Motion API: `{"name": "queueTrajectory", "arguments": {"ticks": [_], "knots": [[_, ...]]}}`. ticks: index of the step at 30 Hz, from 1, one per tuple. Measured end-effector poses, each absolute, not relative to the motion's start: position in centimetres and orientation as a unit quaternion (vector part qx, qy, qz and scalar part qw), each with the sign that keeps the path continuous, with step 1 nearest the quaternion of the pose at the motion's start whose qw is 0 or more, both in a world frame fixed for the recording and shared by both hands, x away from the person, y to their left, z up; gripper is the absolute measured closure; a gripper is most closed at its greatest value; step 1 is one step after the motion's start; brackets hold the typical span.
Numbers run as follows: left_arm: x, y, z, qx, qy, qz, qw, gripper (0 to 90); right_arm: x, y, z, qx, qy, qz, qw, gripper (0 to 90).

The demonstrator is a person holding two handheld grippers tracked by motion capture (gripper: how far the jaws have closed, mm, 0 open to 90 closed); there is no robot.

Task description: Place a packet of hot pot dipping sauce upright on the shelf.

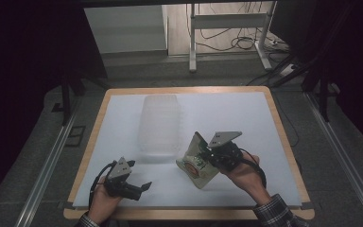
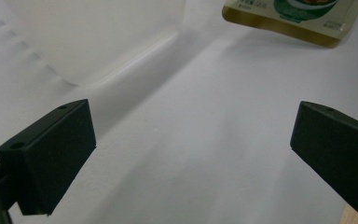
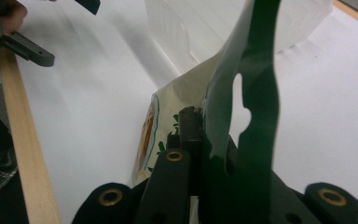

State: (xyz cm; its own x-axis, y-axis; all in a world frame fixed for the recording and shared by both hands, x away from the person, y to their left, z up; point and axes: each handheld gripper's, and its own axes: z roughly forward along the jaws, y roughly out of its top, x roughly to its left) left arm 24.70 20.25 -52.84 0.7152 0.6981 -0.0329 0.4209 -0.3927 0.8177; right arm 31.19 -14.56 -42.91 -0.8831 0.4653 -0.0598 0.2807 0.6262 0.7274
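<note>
The right claw point(image 1: 207, 160) is clamped on the edge of a printed food pouch point(image 1: 196, 163), its jaws closed tight over the pouch's rim in the right gripper view, where the pouch point(image 3: 242, 93) rises cream and dark green straight up from between them. In the high view the pouch is tilted, its lower corner down at the white tabletop point(image 1: 246, 123) right of centre. The left claw point(image 1: 142, 188) sits near the front left of the tabletop with its jaws spread wide apart and nothing between them (in the left gripper view only bare white surface lies there). Just behind and to the left of the pouch lies a translucent plastic container point(image 1: 159, 125), long side running away from the person; its pale wall point(image 2: 74, 42) stands beyond the left claw, and the pouch's lower edge point(image 2: 293, 18) hangs at the top of that view
</note>
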Motion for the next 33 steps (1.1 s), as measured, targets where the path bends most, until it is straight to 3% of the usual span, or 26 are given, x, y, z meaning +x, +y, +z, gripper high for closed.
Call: {"name": "queueTrajectory", "arguments": {"ticks": [15, 33], "knots": [[24.8, 20.3, -52.8, 0.815, 0.344, 0.159, 0.438, 0.0, 32.3, -16.9, -40.7, 0.219, 0.877, 0.404, 0.143, 89.2], [24.8, 20.4, -52.8, 0.818, 0.343, 0.158, 0.435, 0.0, 35.8, -15.8, -39.0, 0.212, 0.875, 0.411, 0.142, 89.2]]}}
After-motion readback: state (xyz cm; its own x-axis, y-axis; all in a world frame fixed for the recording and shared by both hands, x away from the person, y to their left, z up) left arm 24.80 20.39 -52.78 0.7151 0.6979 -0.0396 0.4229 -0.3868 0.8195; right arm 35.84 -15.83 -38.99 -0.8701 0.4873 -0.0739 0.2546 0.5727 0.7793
